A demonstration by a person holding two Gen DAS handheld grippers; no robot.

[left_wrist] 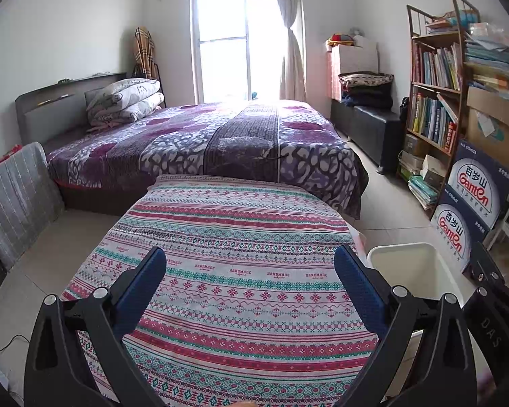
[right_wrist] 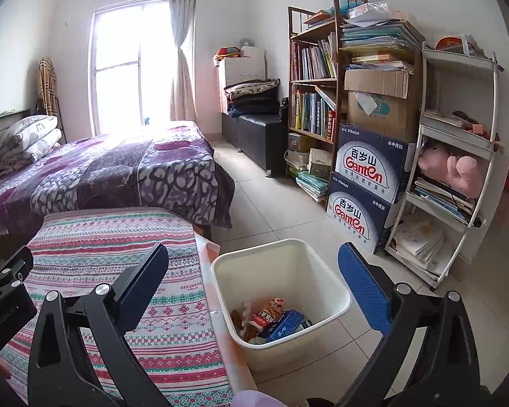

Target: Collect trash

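Left gripper (left_wrist: 250, 283): black frame, blue-padded fingers (left_wrist: 142, 288) spread wide apart, nothing between them. It hangs over the bench covered with a striped cloth in red, teal and white knit-style pattern (left_wrist: 241, 237); the cloth surface under it is bare.

Right gripper (right_wrist: 253, 286): same build, fingers (right_wrist: 364, 288) also wide apart and empty. It sits above the gap between the bench edge and the cream-white square plastic trash bin (right_wrist: 336, 291).

Trash bin stands on the tiled floor (right_wrist: 288, 210), just beside the right edge of the bench. In the left wrist view only its rim and one inner wall show (left_wrist: 407, 249).

Trash location: all visible pieces lie in the bottom of the bin — a red-and-orange crinkled snack wrapper (right_wrist: 269, 313), a flat blue carton (right_wrist: 286, 325), and some brown and white scraps (right_wrist: 242, 318) too jumbled to identify.

Surroundings: bed with purple patterned blanket (right_wrist: 118, 166) behind the bench; two stacked dark-blue water cartons (right_wrist: 366, 183) near the bin, against a wooden bookshelf (right_wrist: 312, 78).
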